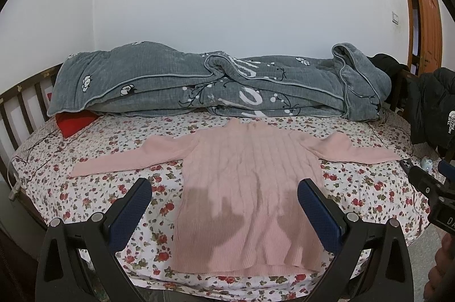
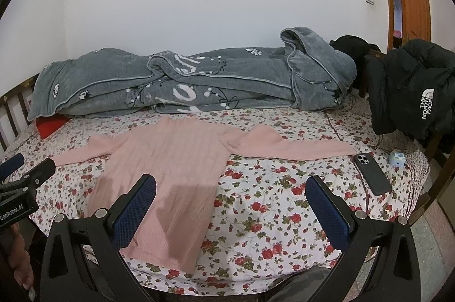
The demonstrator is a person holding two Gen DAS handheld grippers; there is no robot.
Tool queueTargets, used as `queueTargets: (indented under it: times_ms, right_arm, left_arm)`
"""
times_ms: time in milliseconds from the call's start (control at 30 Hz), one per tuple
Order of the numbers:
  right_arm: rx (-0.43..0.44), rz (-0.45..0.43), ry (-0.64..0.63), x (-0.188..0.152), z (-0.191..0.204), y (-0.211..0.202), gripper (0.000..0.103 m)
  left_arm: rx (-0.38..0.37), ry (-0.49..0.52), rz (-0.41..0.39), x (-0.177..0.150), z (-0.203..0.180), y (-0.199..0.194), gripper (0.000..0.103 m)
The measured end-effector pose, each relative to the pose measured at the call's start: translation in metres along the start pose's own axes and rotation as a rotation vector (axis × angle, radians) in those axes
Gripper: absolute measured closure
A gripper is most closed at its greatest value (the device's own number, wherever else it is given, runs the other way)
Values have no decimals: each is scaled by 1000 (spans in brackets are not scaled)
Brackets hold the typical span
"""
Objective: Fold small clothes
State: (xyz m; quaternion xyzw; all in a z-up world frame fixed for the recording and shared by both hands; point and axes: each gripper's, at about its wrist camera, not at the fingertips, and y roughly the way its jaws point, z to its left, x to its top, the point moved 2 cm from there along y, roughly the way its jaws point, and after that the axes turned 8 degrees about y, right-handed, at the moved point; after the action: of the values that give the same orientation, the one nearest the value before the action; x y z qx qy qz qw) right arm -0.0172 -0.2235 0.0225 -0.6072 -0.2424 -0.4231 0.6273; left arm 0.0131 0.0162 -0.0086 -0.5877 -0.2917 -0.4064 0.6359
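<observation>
Here the pink sweater (image 1: 250, 188) lies flat, spread beneath the wide-open left tool (image 1: 224, 195) and left of the wide-open right tool (image 2: 231, 192).

We work with two matching handheld tools: the left gripper (image 1: 224, 188) and right gripper (image 2: 231, 185) each carry black triangular plastic frames, round silver pins at the joints and dark blue textured pads (image 2: 136, 212) on both fingers. White lettering reading "GenRobot.AI" marks the left tool's black body, seen from the right camera.
</observation>
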Motion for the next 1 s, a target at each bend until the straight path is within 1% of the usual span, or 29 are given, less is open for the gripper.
queueTargets:
  times_ms: [167,267,400,600,733,800,867,933,1000]
  right_arm:
    - [12,-1,-8,-1,11,6,0]
    - [15,1,-31,-3,20,13,0]
    - [-6,7,-54,-7,28,27,0]
    - [-8,8,-99,-17,42,56,0]
    - [28,32,-127,-29,53,80,0]
    - [23,45,-149,-35,58,91,0]
    - [16,59,-163,-42,62,105,0]
    - [35,102,-143,-48,62,120,0]
    - [74,151,-110,-51,61,134,1]
  left_arm:
    - [-2,6,-7,-1,3,5,0]
    - [-18,-22,12,-2,11,14,0]
    - [-29,-58,31,-6,24,32,0]
    - [-20,-90,81,-16,49,73,0]
    - [-9,-106,110,-29,74,110,0]
    - [-10,-135,139,-38,90,130,0]
    - [3,-186,177,-51,114,154,0]
    - [14,-232,198,-62,137,173,1]
    - [53,-263,209,-73,161,189,1]
